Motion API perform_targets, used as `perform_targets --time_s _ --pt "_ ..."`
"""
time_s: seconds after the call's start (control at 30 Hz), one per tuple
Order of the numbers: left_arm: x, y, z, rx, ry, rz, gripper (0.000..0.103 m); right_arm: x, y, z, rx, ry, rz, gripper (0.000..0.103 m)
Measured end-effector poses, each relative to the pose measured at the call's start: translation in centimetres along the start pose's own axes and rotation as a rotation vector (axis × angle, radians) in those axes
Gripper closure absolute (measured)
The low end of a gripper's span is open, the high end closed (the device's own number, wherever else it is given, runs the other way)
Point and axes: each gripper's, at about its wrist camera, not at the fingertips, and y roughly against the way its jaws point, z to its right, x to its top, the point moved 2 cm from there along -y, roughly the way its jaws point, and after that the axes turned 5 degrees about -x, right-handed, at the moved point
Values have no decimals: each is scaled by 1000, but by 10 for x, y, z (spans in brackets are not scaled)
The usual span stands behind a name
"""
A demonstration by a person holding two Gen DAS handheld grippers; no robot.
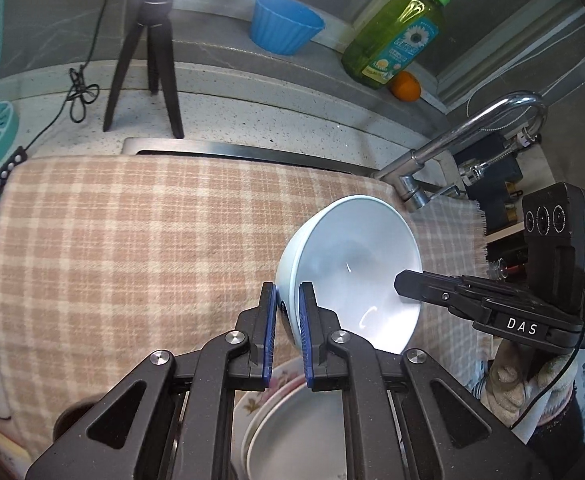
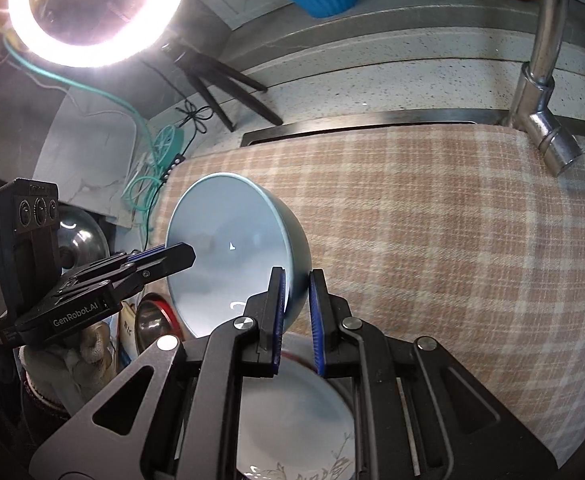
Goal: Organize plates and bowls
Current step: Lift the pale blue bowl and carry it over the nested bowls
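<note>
The pale blue bowl (image 1: 352, 276) is held up in the air on its edge, mouth turned sideways, above the checked cloth (image 1: 132, 248) that covers the table, and both grippers have it at once. The left gripper (image 1: 288, 308) is closed narrowly on the rim, one blue pad outside the wall and one inside, and the right gripper (image 2: 297, 300) pinches the rim the same way on the opposite side; in the left wrist view the right gripper's finger reaches across the bowl's mouth from the right. So the bowl lies straight ahead of each gripper, between the two, with its opening facing toward the right-hand side in the left view and neither arm clearly nearer. Directly beneath the grippers sits a stack of plates (image 2: 292, 412), a white one on top with a flowered plate (image 1: 260, 392) under it, just below the bowl's lower edge. The coming move probably turns on that vertical relation: the bowl must tip from edge-on to mouth-up before it goes down, though whether it is meant for the stack or the cloth cannot be told from here.
</note>
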Motion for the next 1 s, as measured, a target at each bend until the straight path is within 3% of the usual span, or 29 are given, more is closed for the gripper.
perform_targets --time_s 0.5,1.0 --pt "-50 57 -34 -2 59 56 93 -45 2 -69 34 102 -23 91" --pt "-97 94 -86 65 134 62 93 -84 -51 -129 58 197 -150 91"
